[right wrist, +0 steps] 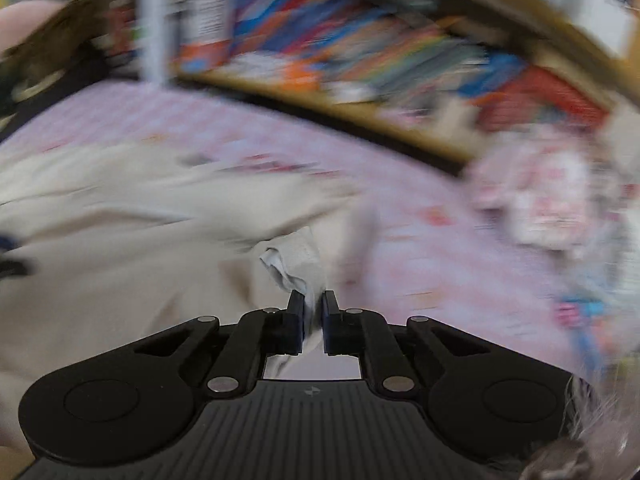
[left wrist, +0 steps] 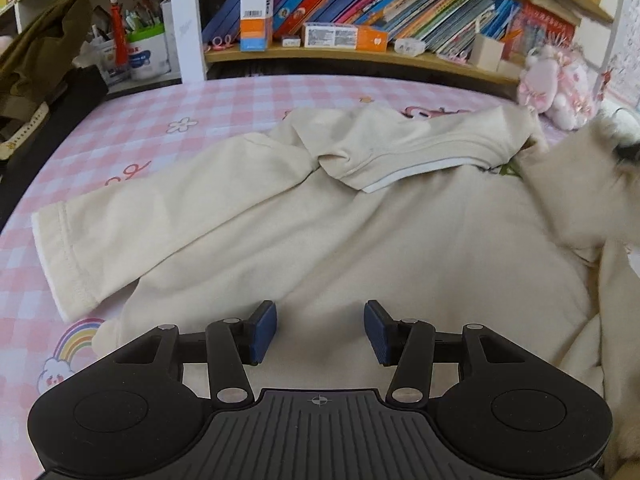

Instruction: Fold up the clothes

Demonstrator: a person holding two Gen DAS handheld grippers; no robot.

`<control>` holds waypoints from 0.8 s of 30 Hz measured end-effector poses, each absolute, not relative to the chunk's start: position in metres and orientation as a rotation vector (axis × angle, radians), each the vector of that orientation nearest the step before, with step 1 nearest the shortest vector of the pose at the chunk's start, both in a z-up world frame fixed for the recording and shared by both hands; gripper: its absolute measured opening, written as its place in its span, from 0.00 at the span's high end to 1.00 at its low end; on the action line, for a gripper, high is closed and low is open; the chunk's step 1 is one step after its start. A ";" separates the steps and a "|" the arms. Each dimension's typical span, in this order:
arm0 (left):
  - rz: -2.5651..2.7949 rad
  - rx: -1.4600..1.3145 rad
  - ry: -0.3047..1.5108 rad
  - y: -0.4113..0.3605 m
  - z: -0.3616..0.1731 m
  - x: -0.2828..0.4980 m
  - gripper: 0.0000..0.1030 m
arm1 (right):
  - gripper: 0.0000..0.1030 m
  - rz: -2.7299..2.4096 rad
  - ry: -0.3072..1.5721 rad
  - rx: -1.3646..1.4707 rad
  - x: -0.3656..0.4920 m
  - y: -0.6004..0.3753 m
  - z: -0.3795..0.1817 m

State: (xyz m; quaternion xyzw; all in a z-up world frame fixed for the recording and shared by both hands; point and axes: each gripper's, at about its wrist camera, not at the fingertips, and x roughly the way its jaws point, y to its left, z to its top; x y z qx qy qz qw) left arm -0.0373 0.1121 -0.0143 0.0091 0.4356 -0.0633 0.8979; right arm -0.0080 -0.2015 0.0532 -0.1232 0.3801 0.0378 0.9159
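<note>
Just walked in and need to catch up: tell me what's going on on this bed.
A person is folding a cream long-sleeved sweatshirt spread on a pink checked bedsheet, holding a two-finger gripper in each hand. The right gripper is shut on a bunched edge of the sweatshirt; that view is blurred. The left gripper is open above the sweatshirt's body, holding nothing. One sleeve is already folded across the chest; the other sleeve lies stretched out flat.

A pink checked bedsheet (left wrist: 224, 96) lies below a bookshelf (left wrist: 360, 58) of leaning books (left wrist: 400, 4), a pink plush toy (left wrist: 556, 84) beside it.
</note>
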 end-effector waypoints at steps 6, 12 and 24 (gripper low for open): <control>-0.082 0.014 0.937 0.097 -0.015 -0.042 0.53 | 0.93 -0.201 0.763 -0.143 0.030 -0.327 0.060; -0.050 0.023 0.958 0.076 -0.017 -0.047 0.53 | 0.94 -0.189 0.824 -0.137 0.055 -0.353 0.026; -0.070 -0.023 0.945 0.065 -0.006 -0.039 0.52 | 0.92 -0.153 0.897 -0.166 0.096 -0.360 -0.023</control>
